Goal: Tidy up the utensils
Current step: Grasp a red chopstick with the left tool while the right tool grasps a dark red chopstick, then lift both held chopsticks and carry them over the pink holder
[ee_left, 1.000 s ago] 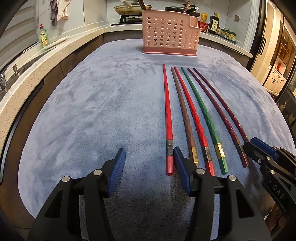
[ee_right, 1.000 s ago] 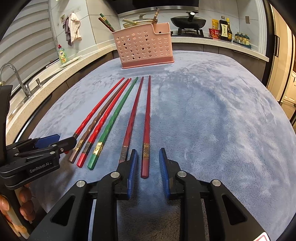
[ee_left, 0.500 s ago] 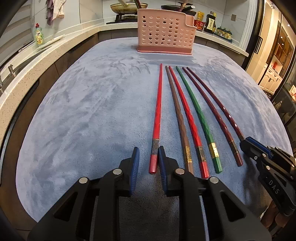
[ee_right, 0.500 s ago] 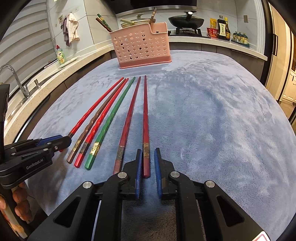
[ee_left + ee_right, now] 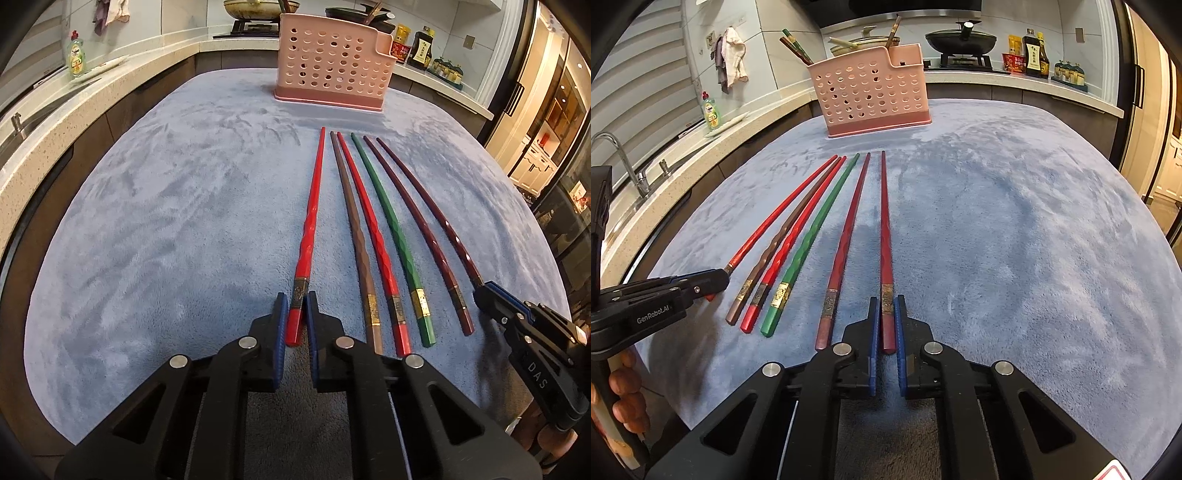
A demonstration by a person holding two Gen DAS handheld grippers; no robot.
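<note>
Several long chopsticks lie side by side on a blue-grey cloth, pointing at a pink perforated holder (image 5: 332,66) at the far end. My left gripper (image 5: 295,299) is shut on the butt end of the leftmost red chopstick (image 5: 312,214). My right gripper (image 5: 886,301) is shut on the butt end of the rightmost dark red chopstick (image 5: 885,221). Between them lie a brown chopstick (image 5: 354,229), a red chopstick (image 5: 369,221), a green chopstick (image 5: 388,221) and a maroon chopstick (image 5: 417,225). The holder (image 5: 870,90) holds a few chopsticks (image 5: 794,46).
The cloth (image 5: 166,221) covers a rounded counter with a dark gap along its left edge. A sink tap (image 5: 620,158) and a green soap bottle (image 5: 711,110) stand at the left. A hob with a pan (image 5: 960,37) and sauce bottles (image 5: 1032,51) is behind the holder.
Both grippers have closed: the left slid left onto the leftmost red chopstick and shut on it, the right narrowed and shut on the rightmost dark red one.
</note>
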